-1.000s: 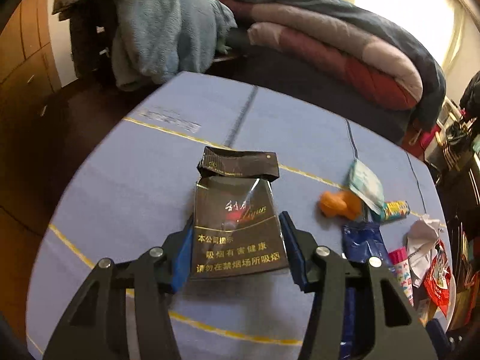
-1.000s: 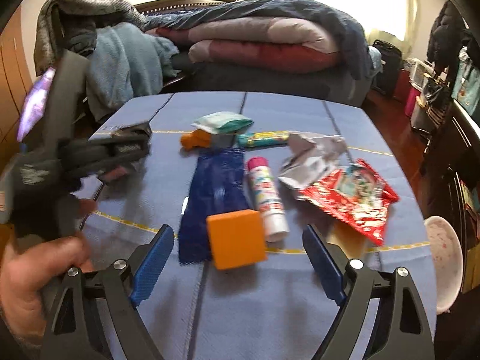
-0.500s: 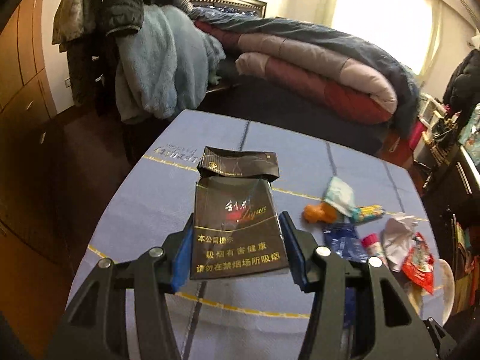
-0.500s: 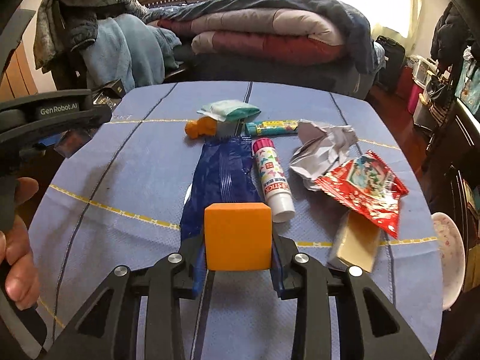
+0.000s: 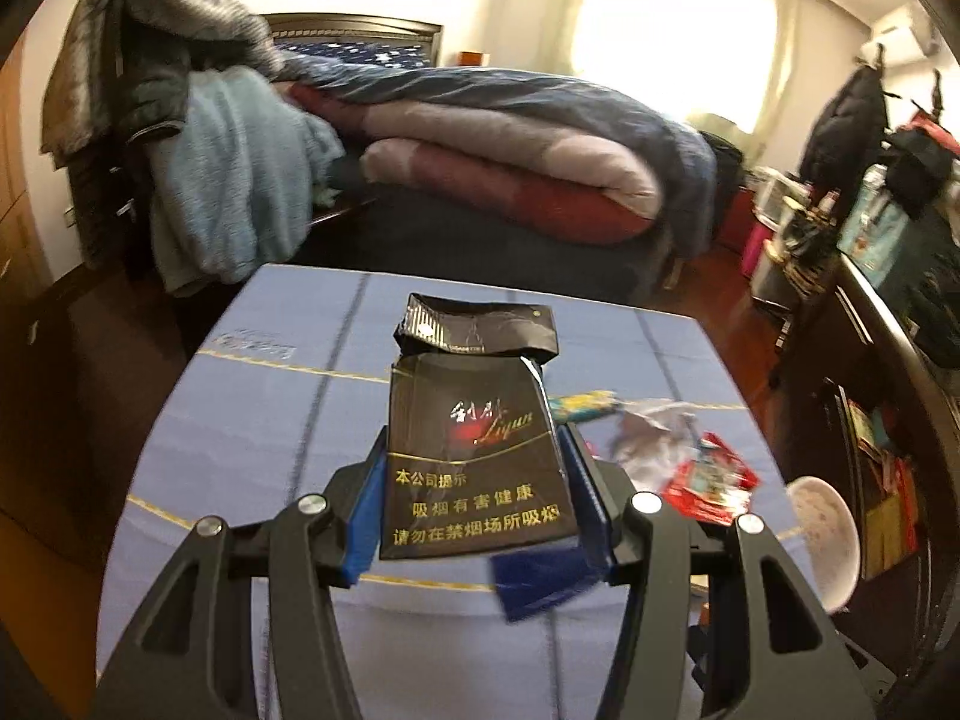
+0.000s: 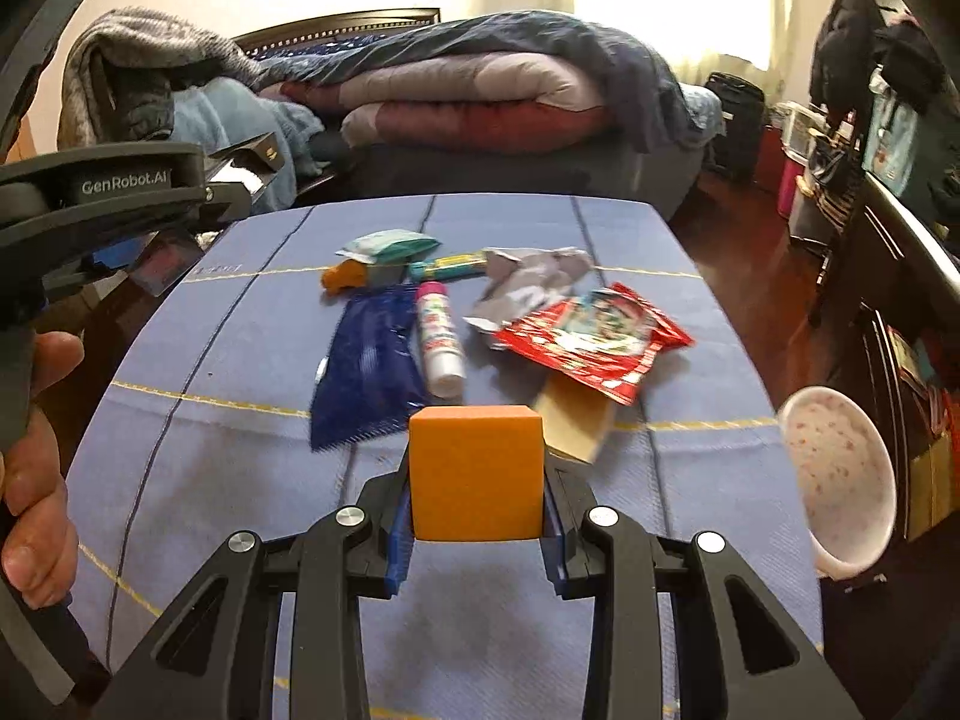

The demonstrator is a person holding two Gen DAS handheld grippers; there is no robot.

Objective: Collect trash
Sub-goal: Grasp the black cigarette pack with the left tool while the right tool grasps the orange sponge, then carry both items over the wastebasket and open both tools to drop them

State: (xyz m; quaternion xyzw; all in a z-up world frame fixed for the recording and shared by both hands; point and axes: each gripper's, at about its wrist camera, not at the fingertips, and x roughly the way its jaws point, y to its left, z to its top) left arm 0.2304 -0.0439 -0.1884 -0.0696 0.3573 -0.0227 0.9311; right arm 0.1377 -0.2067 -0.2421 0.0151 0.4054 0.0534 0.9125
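Note:
My left gripper [image 5: 477,498] is shut on a black cigarette pack [image 5: 474,450] with its lid flipped open, held above the blue table [image 5: 252,420]. My right gripper [image 6: 477,504] is shut on an orange block [image 6: 476,471], lifted above the table [image 6: 210,420]. On the table lie a blue wrapper [image 6: 366,372], a glue stick [image 6: 438,336], a red snack bag [image 6: 594,342], crumpled silver paper [image 6: 528,282], a tan piece [image 6: 570,420], a green packet [image 6: 387,243], an orange toy [image 6: 342,276] and a green tube [image 6: 450,264]. The left gripper shows at the left edge [image 6: 108,192].
A pale speckled bin [image 6: 840,480] stands off the table's right edge; it also shows in the left wrist view [image 5: 825,540]. A bed with folded quilts [image 5: 510,144] is behind the table, clothes hang on a chair [image 5: 180,120] at the left, dark furniture [image 5: 900,330] at the right.
My left gripper has risen higher with the cigarette pack and swung right. My right gripper, open around the orange block a second ago, closed on it and has lifted it.

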